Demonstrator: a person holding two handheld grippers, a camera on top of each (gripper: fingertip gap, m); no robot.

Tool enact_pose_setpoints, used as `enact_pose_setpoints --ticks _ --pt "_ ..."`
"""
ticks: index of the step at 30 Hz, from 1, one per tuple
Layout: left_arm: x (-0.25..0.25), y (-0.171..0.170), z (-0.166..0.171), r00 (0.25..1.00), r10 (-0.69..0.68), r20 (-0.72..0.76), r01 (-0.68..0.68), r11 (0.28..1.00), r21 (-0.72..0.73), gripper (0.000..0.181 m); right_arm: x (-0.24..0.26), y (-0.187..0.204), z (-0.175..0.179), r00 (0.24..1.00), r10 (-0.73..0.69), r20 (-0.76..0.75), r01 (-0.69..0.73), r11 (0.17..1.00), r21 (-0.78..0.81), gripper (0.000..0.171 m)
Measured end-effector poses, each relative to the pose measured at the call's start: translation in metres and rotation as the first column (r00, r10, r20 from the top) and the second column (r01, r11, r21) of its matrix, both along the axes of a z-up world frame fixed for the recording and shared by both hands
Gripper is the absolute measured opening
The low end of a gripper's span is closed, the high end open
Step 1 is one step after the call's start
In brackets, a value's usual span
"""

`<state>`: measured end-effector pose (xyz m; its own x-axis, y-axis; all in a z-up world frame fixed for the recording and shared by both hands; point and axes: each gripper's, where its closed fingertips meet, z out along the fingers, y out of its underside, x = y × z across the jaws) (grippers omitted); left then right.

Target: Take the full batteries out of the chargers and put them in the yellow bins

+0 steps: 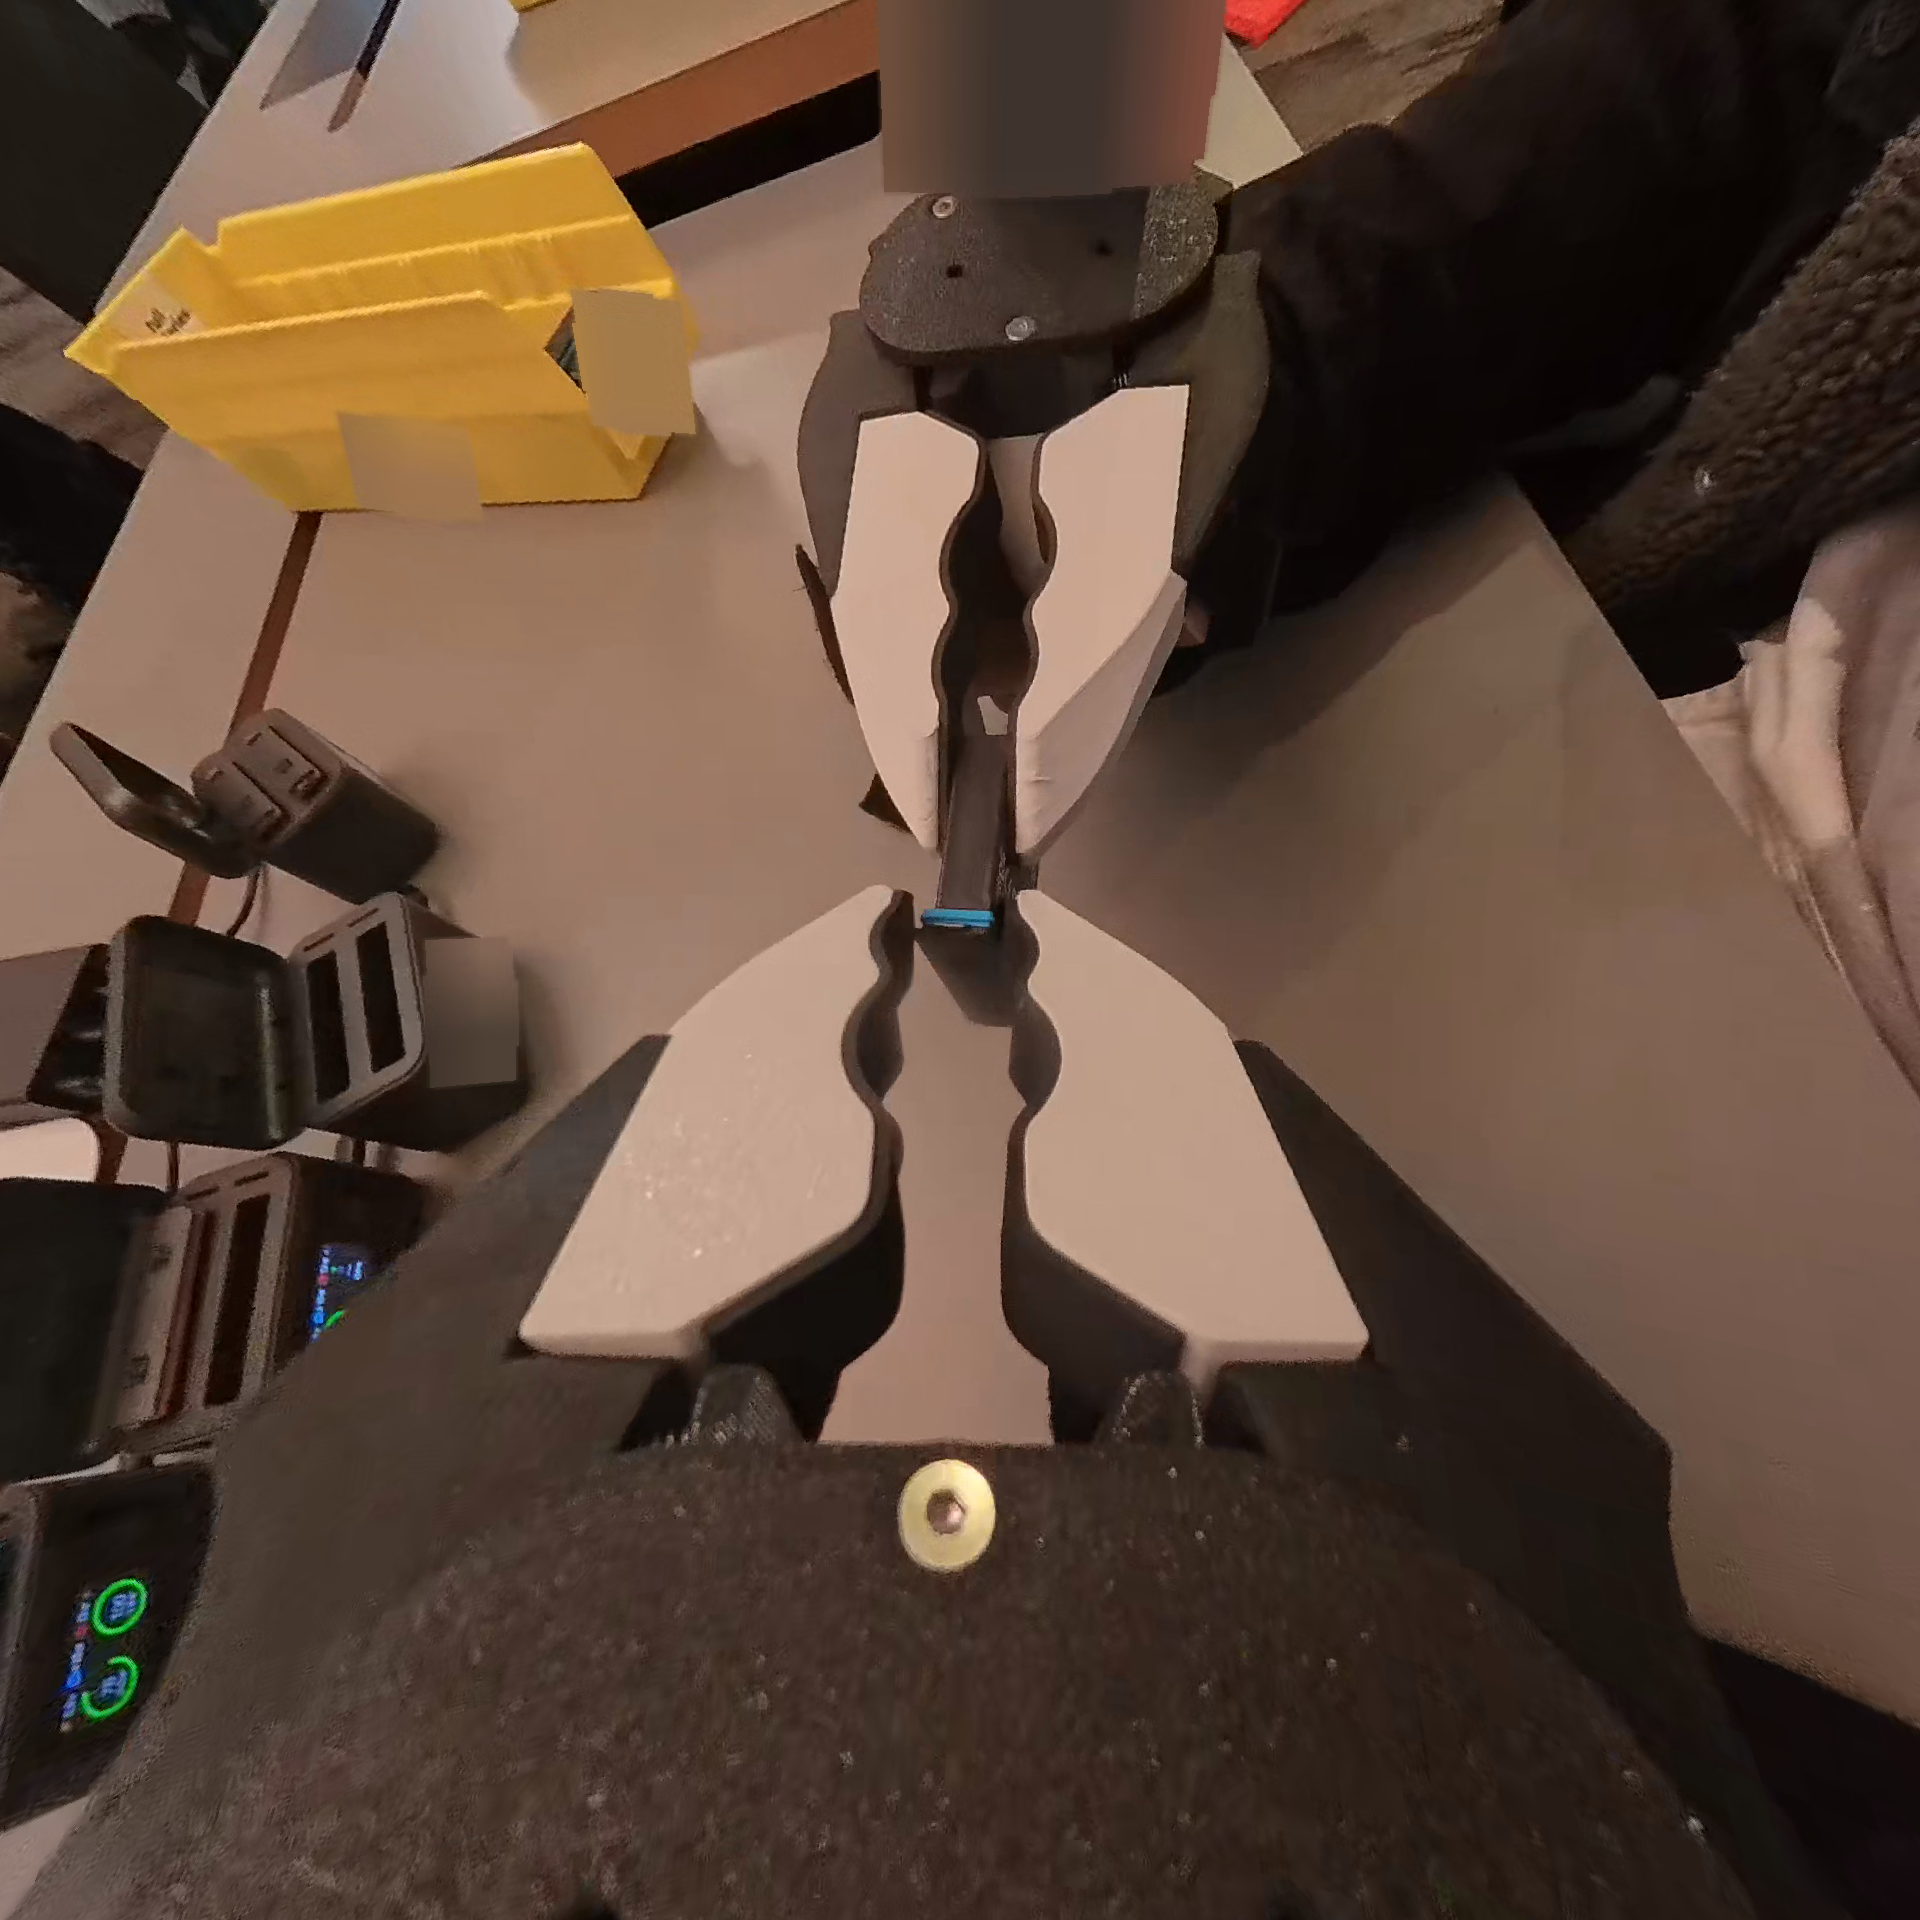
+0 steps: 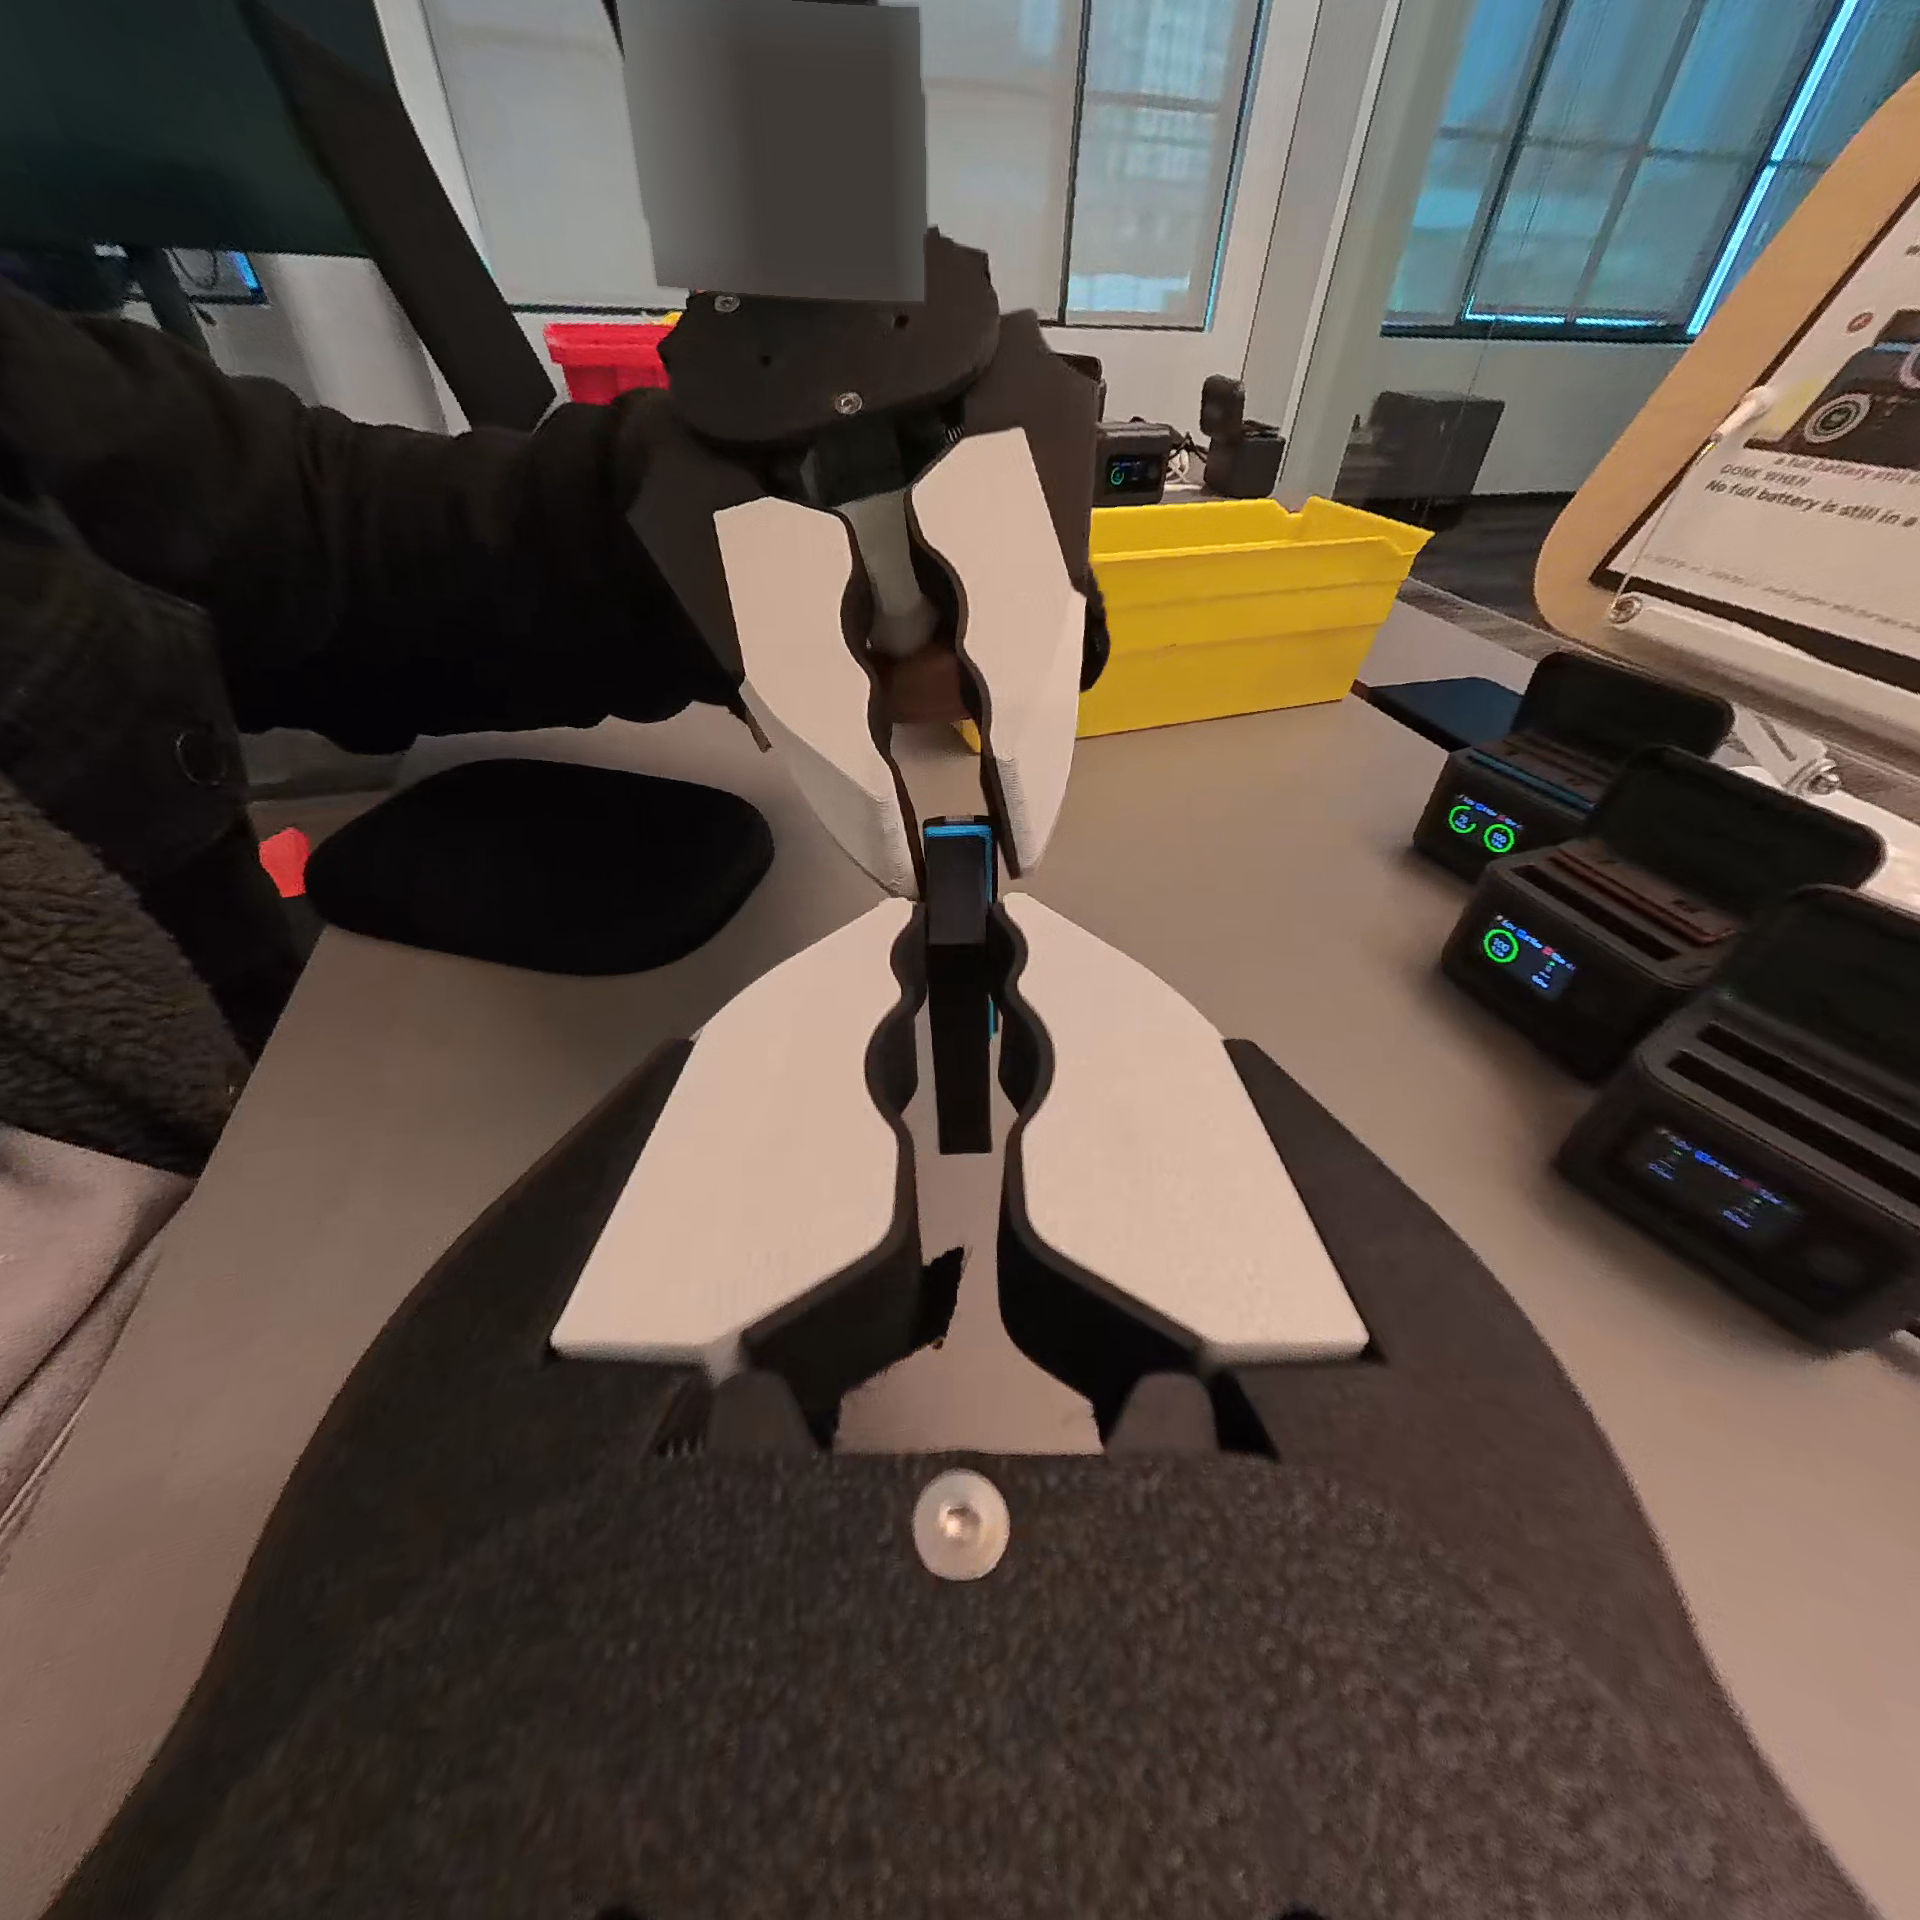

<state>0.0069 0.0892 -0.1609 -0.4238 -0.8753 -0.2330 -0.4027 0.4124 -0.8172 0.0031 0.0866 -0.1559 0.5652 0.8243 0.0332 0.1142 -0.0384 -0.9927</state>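
A black battery with a blue end (image 2: 956,1039) hangs over the grey table between my two grippers, which face each other tip to tip. My right gripper (image 2: 956,914) is shut on its black body; this also shows in the left wrist view (image 1: 977,842). The battery's blue end (image 1: 961,917) stands between the fingertips of my left gripper (image 1: 958,904). Those jaws are narrow, but thin gaps remain beside the battery, so they do not press on it. The left gripper shows from the front in the right wrist view (image 2: 961,868). A yellow bin (image 1: 395,343) stands at the far left of the table (image 1: 1351,935).
Several black chargers stand open along the left (image 1: 353,1018), some with lit green rings (image 1: 94,1652); they show at the right in the right wrist view (image 2: 1558,945). The yellow bin (image 2: 1247,603) is behind the grippers there. A black pouch (image 2: 540,862) lies left. A person's dark sleeve (image 1: 1558,364) holds the right gripper. Left and right tips are no more than a few centimetres apart.
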Motion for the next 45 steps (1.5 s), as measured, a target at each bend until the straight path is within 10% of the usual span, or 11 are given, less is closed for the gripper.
enact_pose_setpoints --ticks 24,34,45 --pt "0.017 -0.007 0.023 0.983 0.069 0.171 0.013 0.9 -0.436 0.015 0.02 -0.001 0.041 0.938 0.007 -0.348 -0.013 1.0 -0.015 0.011" --pt "0.001 0.124 0.041 0.921 0.326 -0.215 -0.325 0.945 0.037 0.015 0.062 0.032 0.031 0.94 -0.311 -0.141 0.296 0.948 -0.116 0.017" --pt "0.017 0.208 -0.015 0.704 0.424 -0.57 -0.322 0.906 0.277 0.015 0.13 0.031 -0.016 0.767 -0.636 0.088 0.642 0.758 -0.115 0.0"
